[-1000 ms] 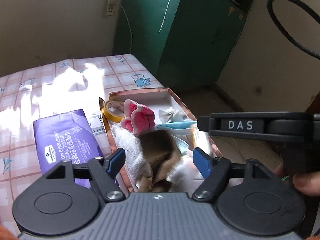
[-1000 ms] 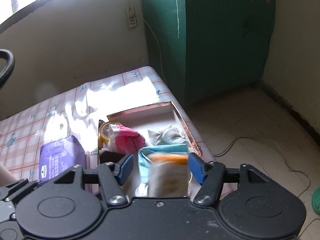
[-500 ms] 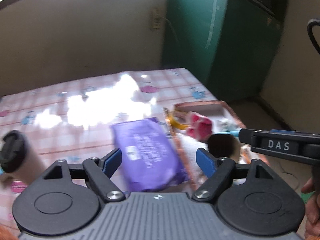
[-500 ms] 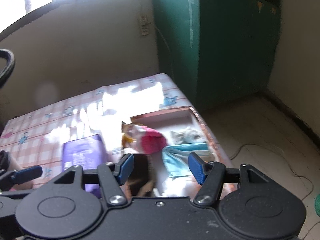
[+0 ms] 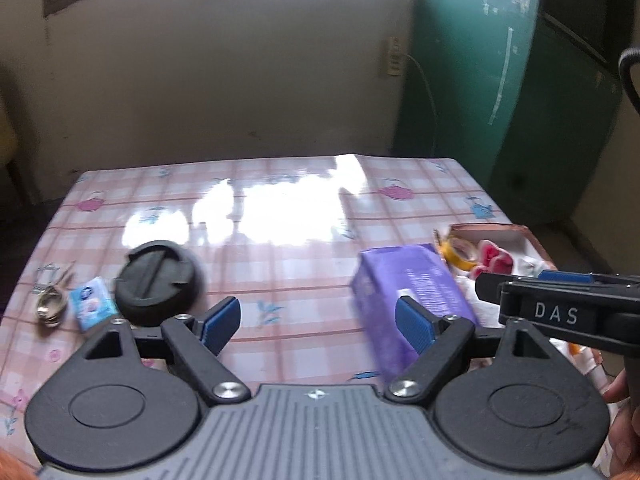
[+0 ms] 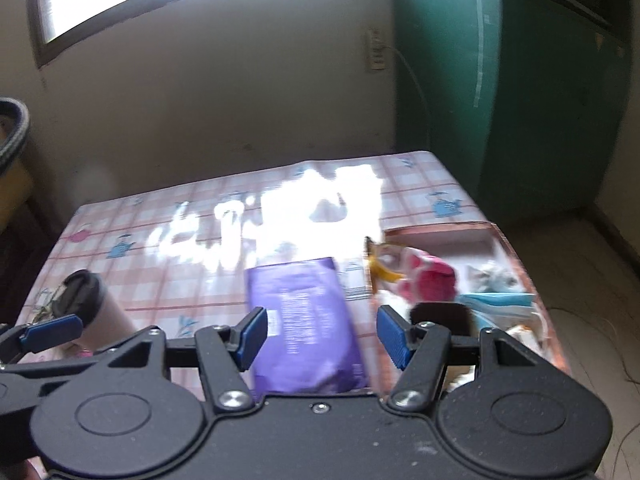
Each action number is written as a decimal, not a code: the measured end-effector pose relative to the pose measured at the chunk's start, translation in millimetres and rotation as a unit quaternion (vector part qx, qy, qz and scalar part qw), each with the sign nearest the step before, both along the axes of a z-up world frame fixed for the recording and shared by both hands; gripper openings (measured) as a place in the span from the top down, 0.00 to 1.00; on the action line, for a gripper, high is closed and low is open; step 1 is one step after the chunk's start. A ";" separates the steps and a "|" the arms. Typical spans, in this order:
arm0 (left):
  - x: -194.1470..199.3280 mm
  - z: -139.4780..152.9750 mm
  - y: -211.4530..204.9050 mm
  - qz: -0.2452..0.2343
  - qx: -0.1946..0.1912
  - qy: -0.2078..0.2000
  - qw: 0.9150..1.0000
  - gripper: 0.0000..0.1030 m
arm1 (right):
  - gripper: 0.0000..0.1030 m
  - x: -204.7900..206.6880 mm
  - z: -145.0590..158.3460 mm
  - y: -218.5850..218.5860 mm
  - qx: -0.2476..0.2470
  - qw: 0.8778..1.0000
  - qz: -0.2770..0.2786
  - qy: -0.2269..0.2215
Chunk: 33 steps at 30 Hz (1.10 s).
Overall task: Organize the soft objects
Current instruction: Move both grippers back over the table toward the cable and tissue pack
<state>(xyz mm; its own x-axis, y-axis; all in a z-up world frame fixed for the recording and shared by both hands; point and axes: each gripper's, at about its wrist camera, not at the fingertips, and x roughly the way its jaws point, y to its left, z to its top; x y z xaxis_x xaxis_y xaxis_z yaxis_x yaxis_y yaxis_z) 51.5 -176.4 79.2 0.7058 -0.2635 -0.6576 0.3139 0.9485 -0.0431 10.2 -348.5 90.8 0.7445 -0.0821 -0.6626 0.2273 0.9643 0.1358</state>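
A purple tissue pack (image 5: pixel 404 292) (image 6: pixel 304 320) lies on the checked tablecloth beside an open cardboard box (image 5: pixel 532 236) (image 6: pixel 516 264) at the table's right edge. The box holds a pink cloth (image 6: pixel 432 280), a grey cloth (image 6: pixel 492 278), a light blue cloth (image 6: pixel 500 304), a yellow tape roll (image 5: pixel 460 254) and a dark item (image 6: pixel 440 316). My left gripper (image 5: pixel 318 326) is open and empty above the table's middle. My right gripper (image 6: pixel 320 336) is open and empty over the near end of the tissue pack; it also shows in the left wrist view (image 5: pixel 560 312).
A cup with a black lid (image 5: pixel 160 284) (image 6: pixel 86 300) stands at the near left, with a small blue packet (image 5: pixel 90 310) and keys (image 5: pixel 50 308) beside it. A green cabinet (image 6: pixel 500 80) stands behind the table on the right. The table (image 5: pixel 280 220) drops off to floor on the right.
Both grippers have swung left away from the box and pulled back. The left view now faces the table's middle and the cup. The right gripper no longer hangs over the box contents.
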 end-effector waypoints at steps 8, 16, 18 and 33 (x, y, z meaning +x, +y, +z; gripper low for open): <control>0.6 4.5 36.9 0.032 -0.002 -0.004 0.999 0.16 | 0.29 13.4 1.9 39.8 -0.002 1.000 0.031 -0.001; 3.4 2.6 69.9 0.055 -0.006 -0.004 0.998 0.15 | 0.29 23.5 2.6 73.6 -0.006 0.998 0.058 0.001; 3.4 3.5 77.3 0.060 -0.006 -0.005 0.998 0.16 | 0.29 24.8 3.5 82.0 -0.006 0.998 0.066 0.000; 6.5 5.9 141.6 0.116 -0.013 -0.001 0.993 0.15 | 0.29 42.6 2.0 148.7 -0.009 0.993 0.118 0.001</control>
